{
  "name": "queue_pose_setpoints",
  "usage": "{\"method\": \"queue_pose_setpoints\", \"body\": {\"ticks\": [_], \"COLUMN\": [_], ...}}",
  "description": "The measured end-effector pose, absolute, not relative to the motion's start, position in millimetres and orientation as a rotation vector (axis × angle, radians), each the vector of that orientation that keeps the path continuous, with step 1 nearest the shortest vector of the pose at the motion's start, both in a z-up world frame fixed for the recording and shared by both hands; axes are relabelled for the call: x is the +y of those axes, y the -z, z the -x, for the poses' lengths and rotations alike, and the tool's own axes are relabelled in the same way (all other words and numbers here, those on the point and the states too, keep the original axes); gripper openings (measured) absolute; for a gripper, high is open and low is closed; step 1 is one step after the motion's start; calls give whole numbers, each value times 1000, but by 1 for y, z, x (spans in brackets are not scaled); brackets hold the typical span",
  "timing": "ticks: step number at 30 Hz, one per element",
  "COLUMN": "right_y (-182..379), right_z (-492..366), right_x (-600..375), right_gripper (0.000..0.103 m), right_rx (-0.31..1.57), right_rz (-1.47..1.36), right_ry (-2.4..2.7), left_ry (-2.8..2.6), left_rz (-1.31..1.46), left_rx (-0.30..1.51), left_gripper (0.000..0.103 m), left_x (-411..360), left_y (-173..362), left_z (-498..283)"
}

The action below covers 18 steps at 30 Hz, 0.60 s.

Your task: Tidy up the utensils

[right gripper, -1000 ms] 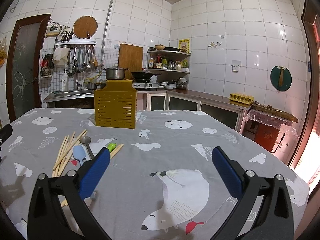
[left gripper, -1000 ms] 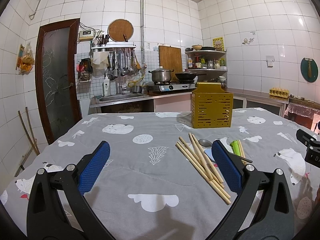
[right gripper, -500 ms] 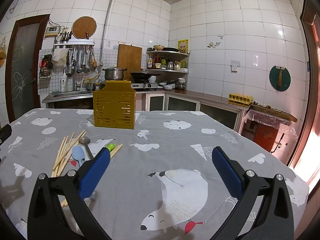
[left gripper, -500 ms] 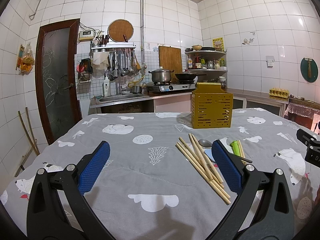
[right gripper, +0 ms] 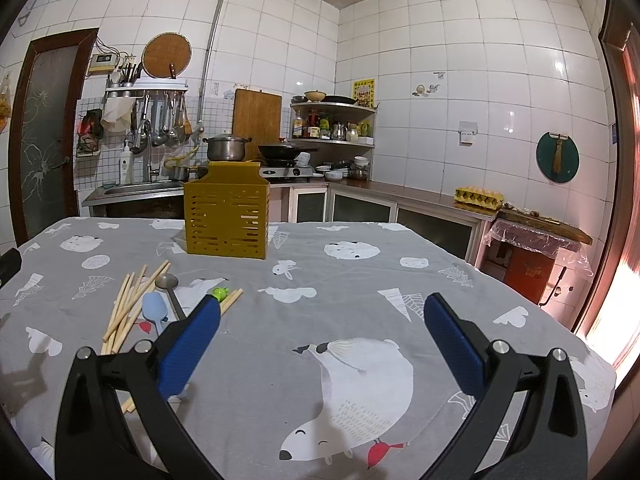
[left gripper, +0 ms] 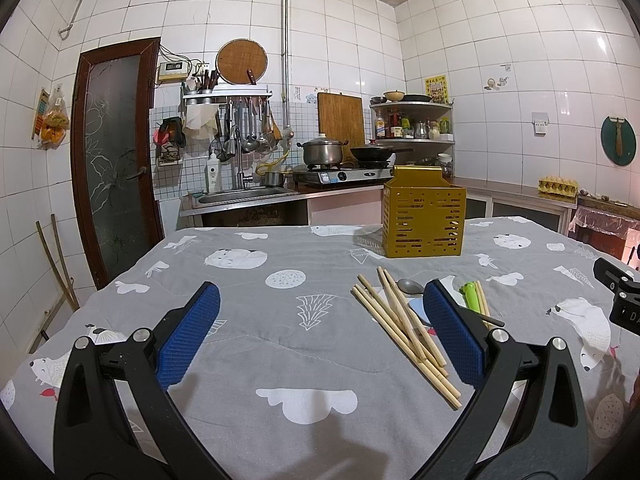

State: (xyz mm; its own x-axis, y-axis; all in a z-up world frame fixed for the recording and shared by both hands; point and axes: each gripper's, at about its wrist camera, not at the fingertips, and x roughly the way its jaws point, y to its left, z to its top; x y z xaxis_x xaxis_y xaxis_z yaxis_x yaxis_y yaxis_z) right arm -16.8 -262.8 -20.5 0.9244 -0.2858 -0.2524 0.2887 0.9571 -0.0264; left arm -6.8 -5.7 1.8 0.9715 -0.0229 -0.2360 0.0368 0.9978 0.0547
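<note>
Left gripper (left gripper: 320, 312) and right gripper (right gripper: 322, 316) both gape wide, holding nothing, above the tablecloth (left gripper: 280, 344).

From my left camera, the right pad (left gripper: 454, 338) of the left tongs (left gripper: 320, 336) covers most of the blue spoon (left gripper: 418, 307) and the steel spoon's (left gripper: 410, 286) handle, and the green utensil's (left gripper: 471, 295) lower end runs behind it. In my right camera, the left pad (right gripper: 190, 346) of the right tongs (right gripper: 320, 340) hides the near ends of the chopsticks (right gripper: 128, 306). I can't see inside the holder (right gripper: 226, 216), and the right tongs (left gripper: 620, 300) are cut by the left view's edge.
</note>
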Motion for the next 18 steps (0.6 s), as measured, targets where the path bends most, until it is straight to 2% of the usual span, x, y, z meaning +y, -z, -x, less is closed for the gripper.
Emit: {"method": "queue_pose_setpoints", "body": {"ticks": [18], "right_y": [20], "right_z": [17], "right_x": [-263], "right_gripper": [99], "right_rx": [259], "right_rz": [-13], "right_ry": [299], "left_ry": [27], "left_rz": [-46], "left_rx": [239], "left_gripper": [98], "left_x": [-3], "left_y": [-6], "left_z": [6]}}
